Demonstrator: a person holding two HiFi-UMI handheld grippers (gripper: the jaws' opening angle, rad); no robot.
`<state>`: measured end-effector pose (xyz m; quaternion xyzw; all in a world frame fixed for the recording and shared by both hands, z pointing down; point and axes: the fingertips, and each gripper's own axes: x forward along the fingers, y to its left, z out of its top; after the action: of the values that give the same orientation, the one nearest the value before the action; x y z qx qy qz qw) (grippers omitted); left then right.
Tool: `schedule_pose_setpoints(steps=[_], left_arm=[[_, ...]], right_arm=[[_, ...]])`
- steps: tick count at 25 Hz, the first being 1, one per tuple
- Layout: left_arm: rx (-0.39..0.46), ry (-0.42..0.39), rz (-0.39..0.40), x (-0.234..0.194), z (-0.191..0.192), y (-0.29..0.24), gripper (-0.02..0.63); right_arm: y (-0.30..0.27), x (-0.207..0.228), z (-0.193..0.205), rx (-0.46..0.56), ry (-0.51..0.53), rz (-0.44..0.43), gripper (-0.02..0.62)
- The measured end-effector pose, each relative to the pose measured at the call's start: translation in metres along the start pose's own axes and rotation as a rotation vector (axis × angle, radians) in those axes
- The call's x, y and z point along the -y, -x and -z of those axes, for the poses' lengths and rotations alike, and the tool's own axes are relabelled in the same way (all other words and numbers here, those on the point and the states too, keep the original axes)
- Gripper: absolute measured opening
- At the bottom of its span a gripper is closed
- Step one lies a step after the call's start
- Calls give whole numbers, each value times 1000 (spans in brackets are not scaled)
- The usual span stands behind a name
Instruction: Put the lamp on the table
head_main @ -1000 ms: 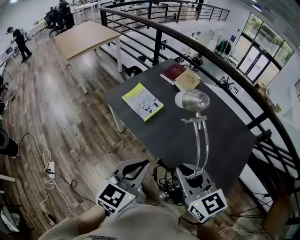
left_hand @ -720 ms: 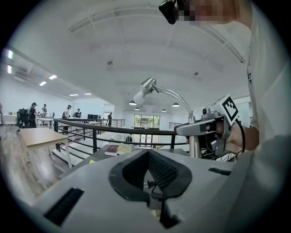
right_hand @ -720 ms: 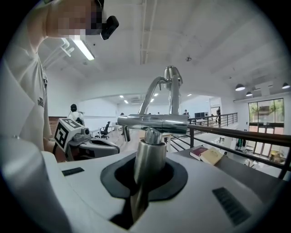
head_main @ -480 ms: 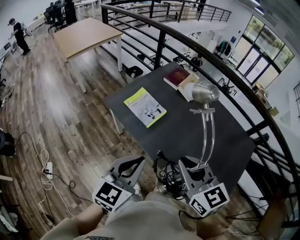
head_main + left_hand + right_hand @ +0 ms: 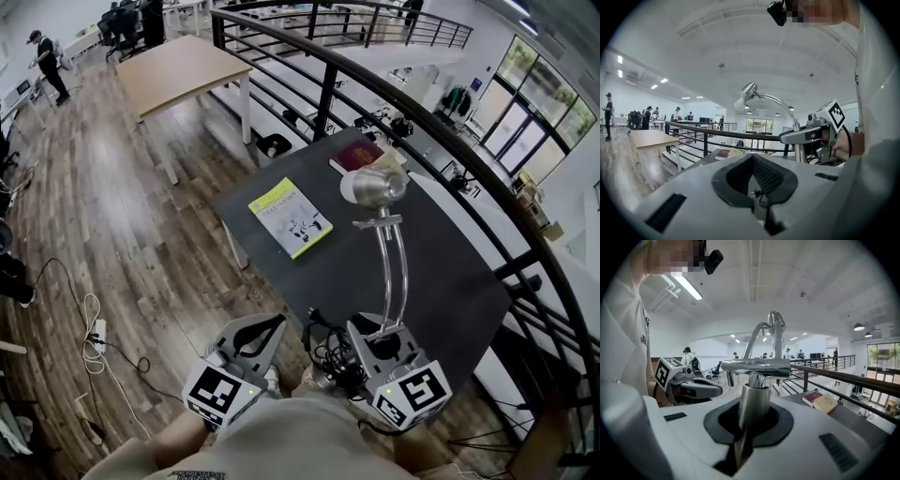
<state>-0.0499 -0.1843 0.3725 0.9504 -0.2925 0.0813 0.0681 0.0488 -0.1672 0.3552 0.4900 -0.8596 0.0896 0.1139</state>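
A chrome desk lamp (image 5: 394, 267) with a curved stem stands upright in my right gripper (image 5: 380, 339), which is shut on the stem's lower end. The lamp head (image 5: 373, 187) hangs over the dark table (image 5: 450, 281). The right gripper view shows the stem (image 5: 753, 405) pinched between the jaws. The lamp's black cord (image 5: 330, 361) is bunched below, between the grippers. My left gripper (image 5: 267, 330) is at the lower left, off the table's near edge, with its jaws together and nothing in them. From the left gripper view the lamp (image 5: 751, 93) rises from the right gripper (image 5: 806, 137).
A yellow-green book (image 5: 290, 217) lies on the table, with a red book (image 5: 356, 154) and a tan book (image 5: 392, 161) at its far end. A black railing (image 5: 469, 141) runs behind the table. A wooden table (image 5: 183, 70) stands further back. A power strip (image 5: 97, 341) and cables lie on the floor.
The lamp head swung right, then back left over the table. Both grippers stay low by the table's near edge, and the right one's grip is unchanged.
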Motion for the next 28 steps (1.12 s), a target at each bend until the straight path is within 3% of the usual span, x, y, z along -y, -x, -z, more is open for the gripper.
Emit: schedule_pose_setpoints(steps=[3, 19, 25, 28], left_arm=[[9, -23, -1, 4, -4, -9, 5], [-3, 48, -72, -14, 4, -56, 5], [-58, -18, -81, -46, 34, -101, 5], [-25, -47, -124, -71, 48, -115, 5]], right_arm=[[1, 8, 1, -5, -1, -9, 29], [-20, 68, 10, -22, -6, 17, 29], [-65, 96, 26, -47, 37, 38, 29], [-92, 106, 33, -41, 60, 35, 29]])
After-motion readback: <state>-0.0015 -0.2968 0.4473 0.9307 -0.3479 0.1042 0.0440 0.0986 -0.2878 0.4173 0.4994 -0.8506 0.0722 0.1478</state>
